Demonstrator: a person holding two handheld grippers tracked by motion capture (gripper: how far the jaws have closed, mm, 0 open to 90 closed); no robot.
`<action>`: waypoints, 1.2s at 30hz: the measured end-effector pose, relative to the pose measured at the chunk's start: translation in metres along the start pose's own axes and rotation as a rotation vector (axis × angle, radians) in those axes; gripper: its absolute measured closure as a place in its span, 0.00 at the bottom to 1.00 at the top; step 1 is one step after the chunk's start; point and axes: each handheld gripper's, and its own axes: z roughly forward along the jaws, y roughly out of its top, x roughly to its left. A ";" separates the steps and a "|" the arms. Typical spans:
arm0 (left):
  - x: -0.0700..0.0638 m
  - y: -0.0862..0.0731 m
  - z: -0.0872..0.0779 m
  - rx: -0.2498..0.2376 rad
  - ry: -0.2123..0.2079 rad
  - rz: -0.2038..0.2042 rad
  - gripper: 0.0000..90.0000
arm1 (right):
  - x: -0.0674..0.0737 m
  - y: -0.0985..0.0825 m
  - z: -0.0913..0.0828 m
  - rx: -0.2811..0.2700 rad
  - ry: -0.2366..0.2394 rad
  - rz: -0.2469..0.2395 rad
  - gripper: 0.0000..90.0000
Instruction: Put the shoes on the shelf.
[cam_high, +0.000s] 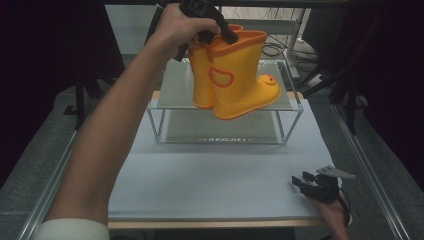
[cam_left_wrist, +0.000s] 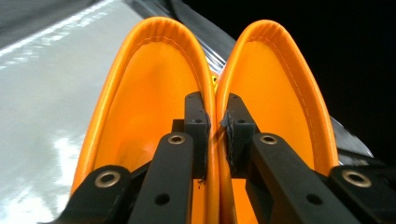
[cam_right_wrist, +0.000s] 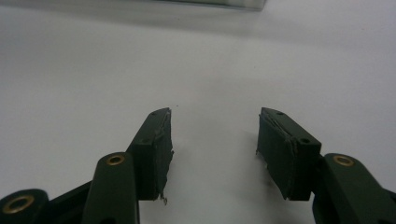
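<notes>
Black jaws of the left gripper (cam_left_wrist: 216, 122) are pinching the two touching inner rims of a pair of orange rain boots (cam_high: 231, 80), holding them in the air above a glass shelf (cam_high: 172, 92); no readable writing is showing on them. Nearer the table's (cam_high: 200, 180) front edge, the right gripper (cam_right_wrist: 215, 140) is resting with jaws wide apart, gripping nothing.

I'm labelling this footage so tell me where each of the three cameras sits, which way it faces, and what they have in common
High view: above the person's side, looking forward and down on the table and glass shelf; shows the left forearm and both grippers.
Left gripper view: rides the left gripper, looking along its jaws, which pinch the touching inner rims of the yellow boots.
Right gripper view: rides the right gripper, looking over the white tabletop; jaws apart, nothing between.
Shared: high and left gripper views both show the boots; high and right gripper views the tabletop.
</notes>
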 end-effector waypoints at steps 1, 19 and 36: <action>0.008 0.005 0.002 -0.009 0.029 -0.028 0.92 | 0.000 0.000 0.000 -0.001 -0.001 0.001 0.49; 0.054 0.021 0.030 -0.074 0.222 -0.213 0.92 | -0.003 -0.001 -0.001 -0.005 -0.007 0.009 0.49; 0.092 0.019 0.053 -0.119 0.357 -0.326 0.92 | -0.003 -0.001 -0.002 -0.003 -0.005 0.001 0.49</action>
